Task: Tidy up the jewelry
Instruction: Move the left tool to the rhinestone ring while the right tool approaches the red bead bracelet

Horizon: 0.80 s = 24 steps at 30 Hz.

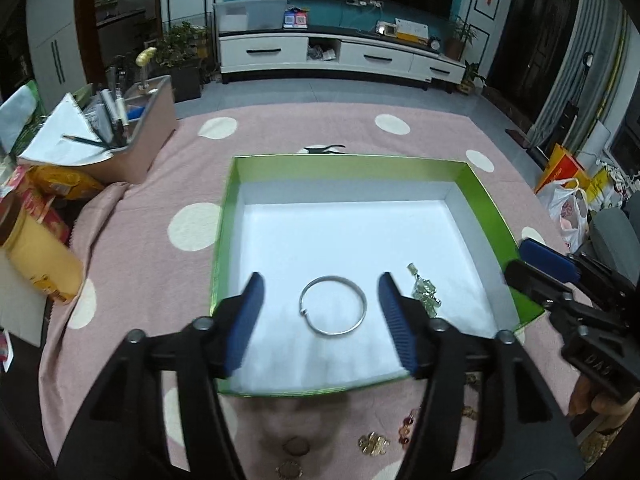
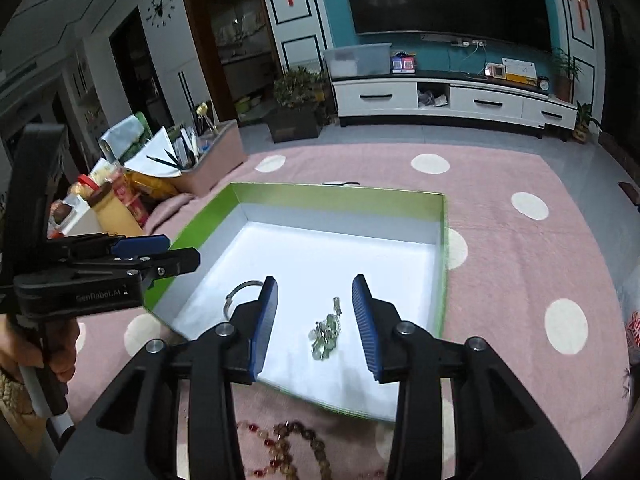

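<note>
- The silver bangle (image 1: 333,305) lay flat on the white floor of the green box (image 1: 486,196), framed between the spread fingers of the left gripper (image 1: 320,322), whose pads stood clear of it on both sides, nothing clamped.
- The green bead piece (image 2: 327,332) lay just right of the bangle, its long axis running roughly toward the far wall; the right gripper (image 2: 315,326) hung over it, jaws apart and not pressing it.
- Both pieces sat near the box's front wall, apart from one another; the rest of the box floor showed bare.
- More jewelry waited outside on the pink spotted cloth (image 1: 168,184): a beaded strand (image 2: 304,446) below the right gripper, which was the nearer one, and gold ornaments (image 1: 373,444) below the left.
- By my judgement the next pick lay toward the camera from both grippers.
</note>
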### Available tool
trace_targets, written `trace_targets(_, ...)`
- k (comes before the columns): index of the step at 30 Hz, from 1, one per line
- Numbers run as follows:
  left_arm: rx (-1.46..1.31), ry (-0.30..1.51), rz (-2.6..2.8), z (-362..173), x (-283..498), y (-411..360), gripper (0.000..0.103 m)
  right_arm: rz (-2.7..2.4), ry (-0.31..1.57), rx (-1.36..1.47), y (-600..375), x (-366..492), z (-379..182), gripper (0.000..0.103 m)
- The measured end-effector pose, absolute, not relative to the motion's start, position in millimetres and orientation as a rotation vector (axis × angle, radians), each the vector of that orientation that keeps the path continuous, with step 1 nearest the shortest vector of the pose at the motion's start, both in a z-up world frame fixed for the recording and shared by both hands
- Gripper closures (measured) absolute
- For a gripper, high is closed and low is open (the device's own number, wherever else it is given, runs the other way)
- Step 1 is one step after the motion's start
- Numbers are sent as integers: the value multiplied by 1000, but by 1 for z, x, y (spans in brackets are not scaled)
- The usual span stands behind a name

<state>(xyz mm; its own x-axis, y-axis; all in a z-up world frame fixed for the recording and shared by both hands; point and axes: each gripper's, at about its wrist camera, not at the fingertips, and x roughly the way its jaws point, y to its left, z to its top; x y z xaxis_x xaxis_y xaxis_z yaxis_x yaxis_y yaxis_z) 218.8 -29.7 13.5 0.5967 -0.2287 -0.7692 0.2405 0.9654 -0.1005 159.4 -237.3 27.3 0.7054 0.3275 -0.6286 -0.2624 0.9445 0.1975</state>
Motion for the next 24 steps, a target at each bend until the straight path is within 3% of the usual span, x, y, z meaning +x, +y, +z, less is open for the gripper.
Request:
trace_targets(7, -40, 906, -208, 15, 187, 7, 25, 330, 706, 117, -250, 118, 32, 57)
trace_targets(24, -150, 1023, -145, -33, 106, 59, 25, 377, 756, 87, -240, 46, 15, 55)
